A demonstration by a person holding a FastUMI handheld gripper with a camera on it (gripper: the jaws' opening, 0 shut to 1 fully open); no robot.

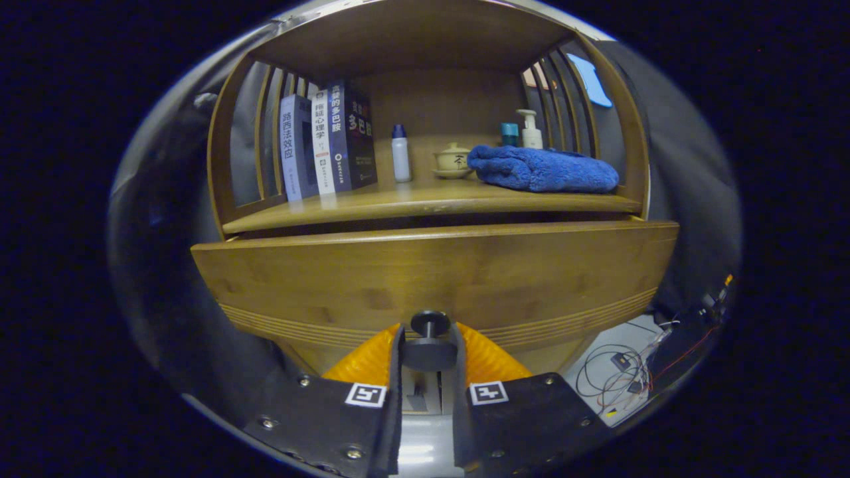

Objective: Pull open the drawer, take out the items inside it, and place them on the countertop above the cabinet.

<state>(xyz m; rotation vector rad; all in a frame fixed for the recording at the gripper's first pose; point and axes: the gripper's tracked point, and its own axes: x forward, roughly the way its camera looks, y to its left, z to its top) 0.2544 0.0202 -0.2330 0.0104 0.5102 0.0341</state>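
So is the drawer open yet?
Slightly open: the drawer front stands forward of the cabinet, a dark gap above it. The gripper is shut on the knob.

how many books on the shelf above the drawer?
3. Upright hardback books stand side by side by the shelf's left slats: pale blue, white-spined, dark navy. Others could hide behind. Gripper is shut on the round black drawer knob.

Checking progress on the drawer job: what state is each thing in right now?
drawer: pulled partly out, a dark gap above its front.
knob: clamped between the gripper's fingers.
gripper: shut on the knob.
books: upright on the countertop.
blue towel: folded, lying on the countertop.
white bottle: upright, capped.
pump bottle: upright behind the towel.
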